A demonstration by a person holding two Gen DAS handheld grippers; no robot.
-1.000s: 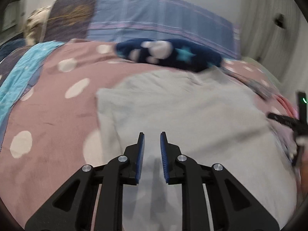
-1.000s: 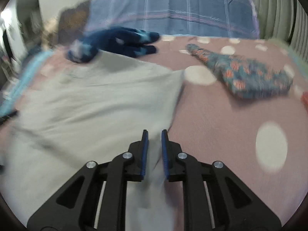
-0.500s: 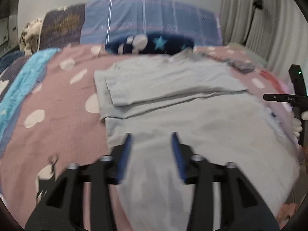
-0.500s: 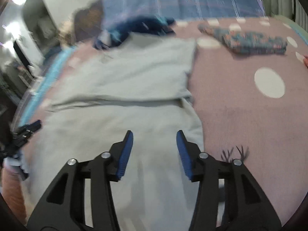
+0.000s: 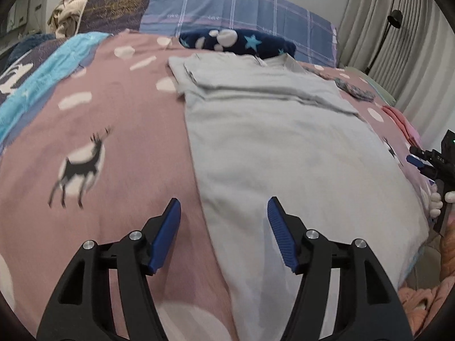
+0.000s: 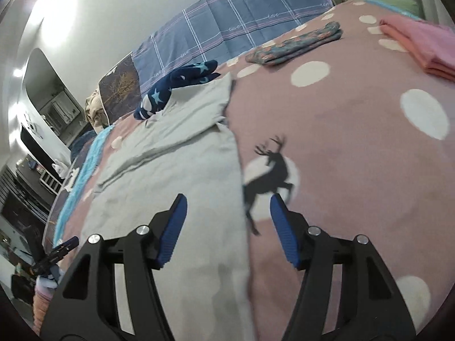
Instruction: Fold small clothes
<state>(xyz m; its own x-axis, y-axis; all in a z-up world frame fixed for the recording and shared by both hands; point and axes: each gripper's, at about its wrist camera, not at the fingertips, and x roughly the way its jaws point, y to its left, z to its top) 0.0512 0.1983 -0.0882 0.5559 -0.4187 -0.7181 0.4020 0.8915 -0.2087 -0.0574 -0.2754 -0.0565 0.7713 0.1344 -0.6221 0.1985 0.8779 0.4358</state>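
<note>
A light grey shirt (image 5: 278, 147) lies flat on the pink spotted bedspread (image 5: 119, 130), its far part folded back over itself. My left gripper (image 5: 224, 221) is open and empty above the shirt's near left edge. My right gripper (image 6: 227, 221) is open and empty above the shirt's (image 6: 176, 170) near right edge. The right gripper also shows at the right edge of the left wrist view (image 5: 426, 162), and the left gripper at the lower left of the right wrist view (image 6: 57, 253).
A dark blue star-print garment (image 5: 239, 39) lies beyond the shirt's far end. A folded floral piece (image 6: 295, 44) and a folded pink piece (image 6: 418, 42) lie on the right. Plaid pillows (image 5: 241, 14) stand at the headboard. A turquoise blanket (image 5: 42, 76) lies along the left.
Both grippers opened from nearly shut to wide and pulled back toward the shirt's near end. The shirt's far part now lies folded over.
</note>
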